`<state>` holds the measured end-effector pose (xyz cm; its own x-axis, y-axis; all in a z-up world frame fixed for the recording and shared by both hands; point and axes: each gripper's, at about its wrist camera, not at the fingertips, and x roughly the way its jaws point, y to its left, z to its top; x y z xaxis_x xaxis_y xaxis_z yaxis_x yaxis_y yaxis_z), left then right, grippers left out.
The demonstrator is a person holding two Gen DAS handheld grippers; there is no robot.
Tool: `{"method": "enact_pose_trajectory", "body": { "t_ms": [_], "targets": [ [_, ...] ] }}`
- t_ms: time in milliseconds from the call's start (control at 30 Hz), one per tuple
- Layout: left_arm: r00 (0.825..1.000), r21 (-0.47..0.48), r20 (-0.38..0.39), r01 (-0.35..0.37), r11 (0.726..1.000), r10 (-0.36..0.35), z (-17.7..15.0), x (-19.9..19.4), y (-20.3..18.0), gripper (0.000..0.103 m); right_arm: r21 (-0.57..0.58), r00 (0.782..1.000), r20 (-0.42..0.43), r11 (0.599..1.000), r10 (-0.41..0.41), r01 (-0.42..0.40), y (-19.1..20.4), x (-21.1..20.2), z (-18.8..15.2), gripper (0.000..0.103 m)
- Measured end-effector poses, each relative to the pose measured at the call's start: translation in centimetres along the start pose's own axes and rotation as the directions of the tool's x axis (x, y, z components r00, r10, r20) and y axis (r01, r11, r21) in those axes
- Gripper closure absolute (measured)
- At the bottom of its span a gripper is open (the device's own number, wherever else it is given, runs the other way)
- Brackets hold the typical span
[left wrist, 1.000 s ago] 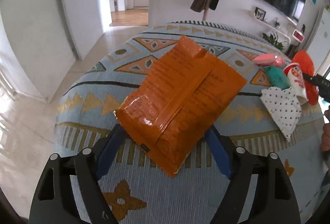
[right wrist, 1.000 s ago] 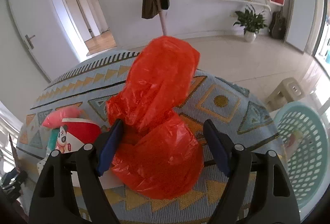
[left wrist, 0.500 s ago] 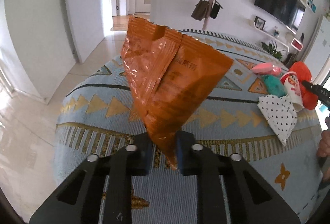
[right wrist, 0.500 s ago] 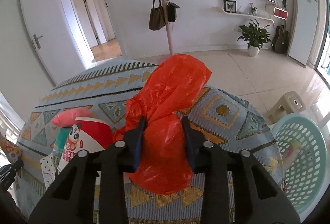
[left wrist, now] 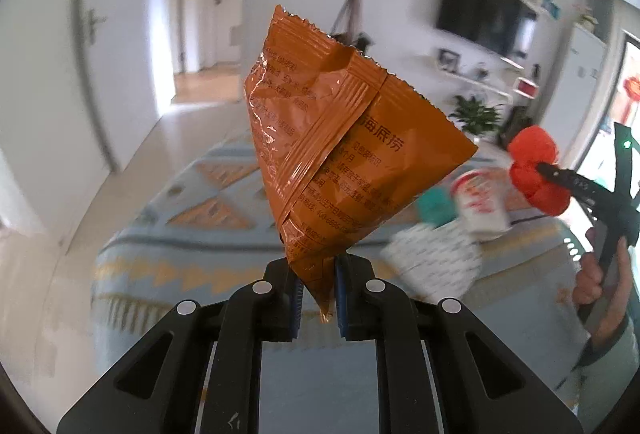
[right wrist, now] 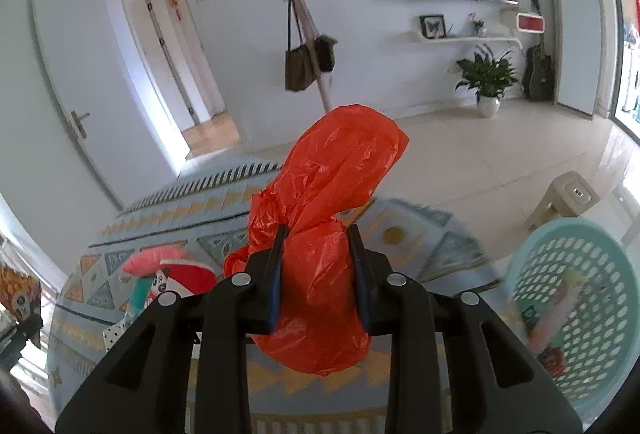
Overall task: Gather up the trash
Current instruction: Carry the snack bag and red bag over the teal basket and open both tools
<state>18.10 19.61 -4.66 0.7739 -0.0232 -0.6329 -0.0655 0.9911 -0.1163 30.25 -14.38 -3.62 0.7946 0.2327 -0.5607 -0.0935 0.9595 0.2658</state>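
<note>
Carrying two pieces of trash at once is the step in hand; doing it well, by my judgement, means keeping both grips firm and travelling level toward the basket so neither light item slips or swings free. Left wrist view: left gripper [left wrist: 316,288], jaws drawn narrow and clamped on the bottom corner of an orange snack packet [left wrist: 336,158], which stands upright above the fingers, clear of the patterned rug [left wrist: 168,266] below; a white dotted wrapper [left wrist: 436,262], a red-and-white cup [left wrist: 480,202] and a teal item [left wrist: 434,204] lie on the rug, near one another, to the right. Right wrist view: right gripper [right wrist: 318,270], jaws pinched partway in on the waist of a crumpled red plastic bag [right wrist: 324,234], which bulges above and below the fingers and hangs above the rug. A pale teal perforated basket [right wrist: 584,270], holding some items already, sits low right, apart from the bag; the release is best saved until the load is over its rim.
</note>
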Motion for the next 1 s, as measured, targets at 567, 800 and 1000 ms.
{"method": "enact_pose_trajectory", "body": {
  "t_ms": [567,800,1000],
  "targets": [
    [0.928,0.313,-0.015,0.357,0.88,-0.371,7.4,3.2,-24.5,0.092,0.13,0.949,0.166,0.96,-0.267,0.247,-12.1,-11.1,3.1,0.077],
    [0.895,0.361,-0.146,0.446,0.819,-0.422,5.8,8.2,-34.2,0.092,0.206,0.9,0.081,0.891,-0.428,0.405,-17.6,-10.9,1.3,0.077],
    [0.845,0.357,-0.35,0.52,0.776,-0.404,1.9,13.8,-39.8,0.091,0.259,0.882,-0.025,0.849,-0.471,0.461,-21.8,-9.6,-1.0,0.077]
  ]
}}
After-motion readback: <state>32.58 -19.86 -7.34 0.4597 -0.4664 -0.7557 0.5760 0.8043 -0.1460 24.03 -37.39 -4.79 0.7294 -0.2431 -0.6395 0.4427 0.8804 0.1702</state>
